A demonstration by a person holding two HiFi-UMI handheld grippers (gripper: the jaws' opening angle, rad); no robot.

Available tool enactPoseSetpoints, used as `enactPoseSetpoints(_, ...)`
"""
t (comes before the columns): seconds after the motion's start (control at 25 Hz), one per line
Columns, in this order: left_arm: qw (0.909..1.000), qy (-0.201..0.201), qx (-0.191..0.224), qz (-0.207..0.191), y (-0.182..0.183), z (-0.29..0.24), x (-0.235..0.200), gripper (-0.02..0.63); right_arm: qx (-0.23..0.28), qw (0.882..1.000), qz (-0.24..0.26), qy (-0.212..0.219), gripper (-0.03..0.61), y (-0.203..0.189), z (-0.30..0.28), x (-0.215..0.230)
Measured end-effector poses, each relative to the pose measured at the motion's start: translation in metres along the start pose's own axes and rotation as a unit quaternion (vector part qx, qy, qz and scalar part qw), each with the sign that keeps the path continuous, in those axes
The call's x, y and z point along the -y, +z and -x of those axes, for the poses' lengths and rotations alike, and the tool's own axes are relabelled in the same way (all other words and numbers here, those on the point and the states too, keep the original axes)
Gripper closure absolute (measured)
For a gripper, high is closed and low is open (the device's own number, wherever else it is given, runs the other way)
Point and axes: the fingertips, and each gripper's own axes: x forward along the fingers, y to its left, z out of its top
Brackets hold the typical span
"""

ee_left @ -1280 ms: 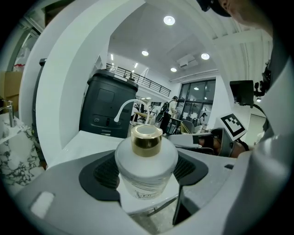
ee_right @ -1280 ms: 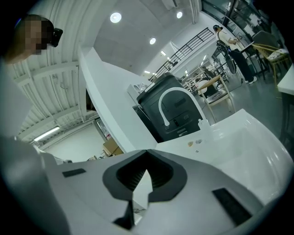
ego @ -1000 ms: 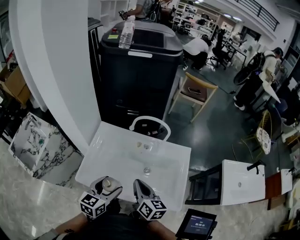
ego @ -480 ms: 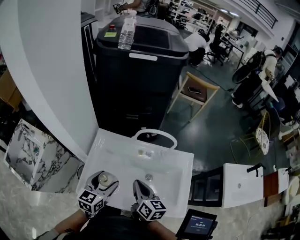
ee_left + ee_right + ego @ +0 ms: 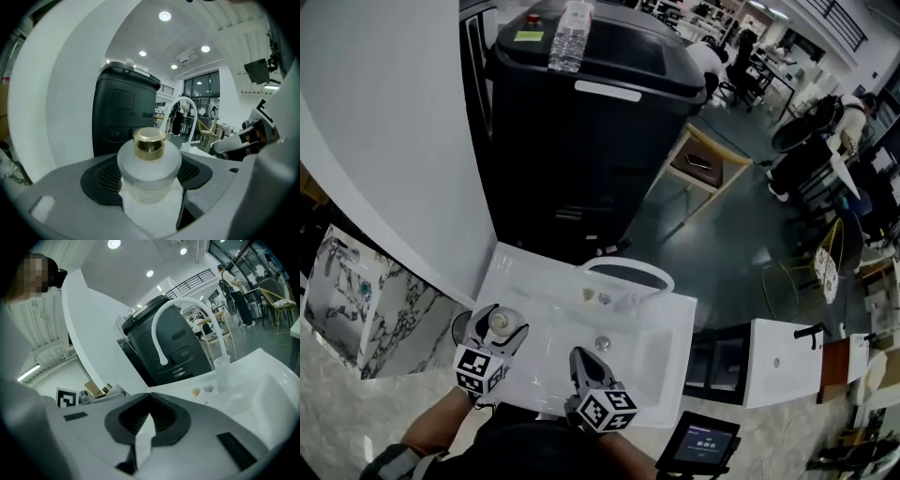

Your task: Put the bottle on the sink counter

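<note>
A small frosted glass bottle [image 5: 149, 172] with a gold cap [image 5: 149, 142] sits upright between the jaws of my left gripper [image 5: 150, 187], which is shut on it. In the head view this bottle [image 5: 499, 324] and the left gripper [image 5: 493, 336] hover over the left rim of the white sink [image 5: 534, 281]. My right gripper [image 5: 586, 367] is over the sink's front edge, jaws shut with nothing between them; in the right gripper view [image 5: 143, 437] the pads meet. A white arched faucet [image 5: 628, 272] rises at the sink's far side.
A tall black machine [image 5: 581, 131] stands behind the sink with a clear water bottle [image 5: 567, 37] on top. A white curved wall [image 5: 384, 141] runs at left. A wooden chair [image 5: 698, 169], a second small sink [image 5: 787, 361] and a tablet [image 5: 698, 441] lie to the right.
The view has shifted nearer over the sink. My left gripper with the bottle has moved slightly left and farther, toward the sink's left rim. The right gripper stays near the front edge.
</note>
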Motion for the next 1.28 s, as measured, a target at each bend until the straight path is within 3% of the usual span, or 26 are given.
enactPoseSetpoints(0.4,0.9993,0.038,0.001,-0.006,-0.006,-0.049,-0.057,0.276,-0.029,0.999,-0.016,-0.019,0.583,-0.012,-0.023,0.007)
enactPoseSetpoints(0.64,0.9984,0.052,-0.021,-0.008,-0.025,-0.085,-0.084,0.276,-0.041,0.998,-0.023,-0.038,0.583,-0.016,-0.028,0.014)
enactPoseSetpoints(1.04,0.9972,0.054,-0.049,-0.015,-0.052,-0.146,-0.096,0.276,-0.051,0.995,-0.026,-0.083,0.583,-0.014,-0.015,0.038)
enactPoseSetpoints(1.28,0.9966,0.045,-0.063,-0.028,-0.063,-0.168,-0.091,0.276,-0.053,0.994,-0.027,-0.086,0.583,-0.014,-0.015,0.039)
